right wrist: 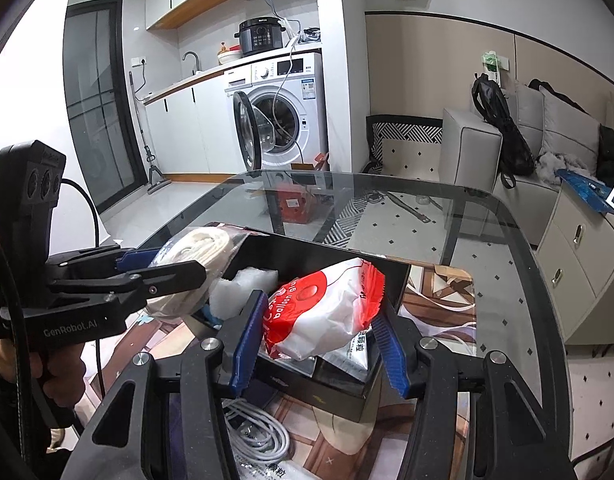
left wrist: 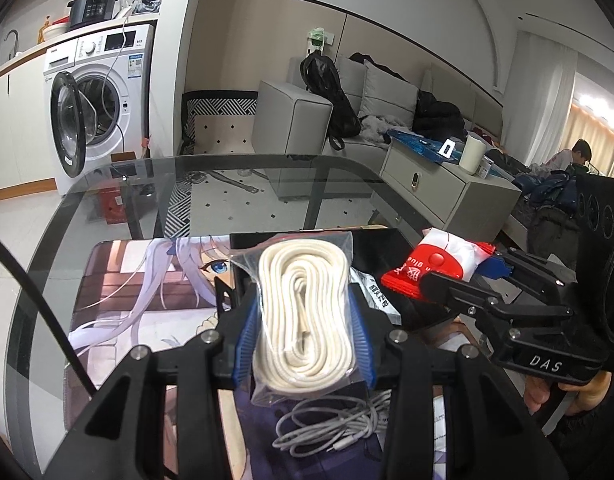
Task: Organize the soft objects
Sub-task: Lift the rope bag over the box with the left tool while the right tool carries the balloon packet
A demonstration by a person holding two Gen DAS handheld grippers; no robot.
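Note:
My left gripper (left wrist: pixel 305 320) is shut on a clear bag of coiled white rope (left wrist: pixel 303 312) and holds it above the black box (left wrist: pixel 381 240). It also shows in the right wrist view (right wrist: pixel 167 276), with the rope bag (right wrist: pixel 203 248) at the box's left edge. My right gripper (right wrist: pixel 319 340) is shut on a red and white balloon packet (right wrist: pixel 323 312), held over the black box (right wrist: pixel 331 384). In the left wrist view the packet (left wrist: pixel 435 264) sits in the right gripper (left wrist: pixel 467 272). White stuffing (right wrist: pixel 247 284) and a silver pouch (right wrist: pixel 355 354) lie inside the box.
The box stands on an anime-print mat (left wrist: pixel 147 300) on a glass table (left wrist: pixel 107 208). A coiled grey cable (left wrist: pixel 327 424) lies on the mat near me. A washing machine (right wrist: pixel 283 112), a sofa (right wrist: pixel 507 148) and a cabinet (right wrist: pixel 587 248) stand beyond the table.

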